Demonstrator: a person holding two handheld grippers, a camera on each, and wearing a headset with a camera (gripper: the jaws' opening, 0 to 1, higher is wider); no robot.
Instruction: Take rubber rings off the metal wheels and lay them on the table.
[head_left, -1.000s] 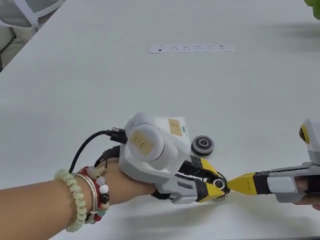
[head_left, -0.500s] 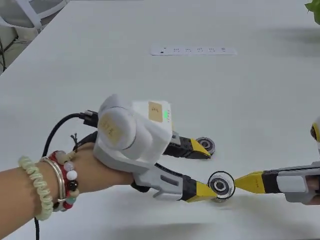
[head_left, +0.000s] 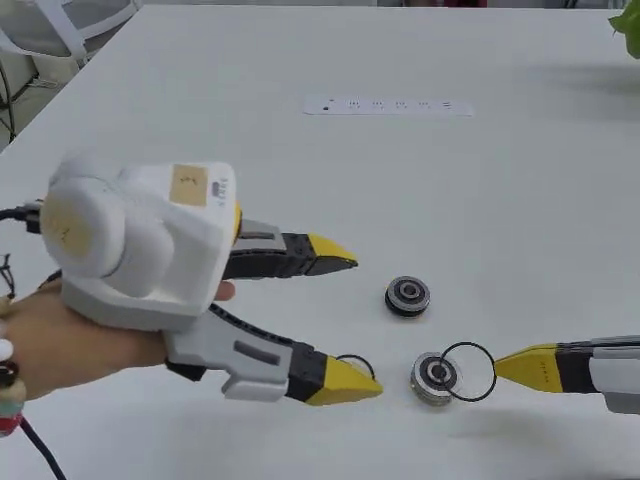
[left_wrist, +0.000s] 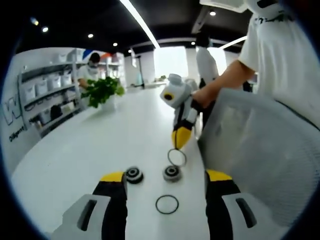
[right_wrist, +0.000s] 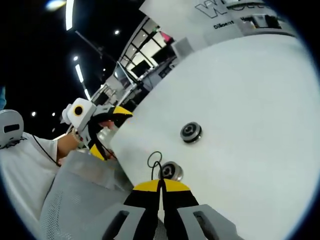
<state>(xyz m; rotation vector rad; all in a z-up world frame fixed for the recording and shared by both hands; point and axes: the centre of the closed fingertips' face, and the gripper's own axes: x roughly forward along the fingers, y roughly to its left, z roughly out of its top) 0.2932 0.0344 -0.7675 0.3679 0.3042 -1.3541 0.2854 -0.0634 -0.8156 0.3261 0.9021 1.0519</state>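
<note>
Progress stood at roughly the halfway mark, as far as could be judged. One thin black ring (left_wrist: 156, 204) already lay flat on the white table (head_left: 300, 160), free of both wheels, on the bare surface between the spread jaws of the left gripper (head_left: 345, 320). A second ring (head_left: 466, 344) was pinched in the right gripper (head_left: 505, 365), whose yellow-tipped jaws were pressed together on its edge with no gap showing between them in the right gripper view. This held ring hung off the tips, and from the head view it overlapped the near wheel (head_left: 432, 376) rather than sitting round its rim. So it looked to be off the metal but not yet set down. The near wheel rested on the table just beside the right gripper's tips and showed a bright, bare metal face. The far wheel (head_left: 407, 296) sat a little beyond it, apart from both grippers, and its rim looked dark, which suggested it still carried rubber, though the pictures were too small to be sure. The left gripper stood wide open and held nothing, its jaws hovering above the table short of the wheels. What remained, on this reading, was to lay the pinched ring flat on the table away from the near wheel, then work on the far wheel. Whether the near wheel had any further ring seated in its groove could not be told.
</note>
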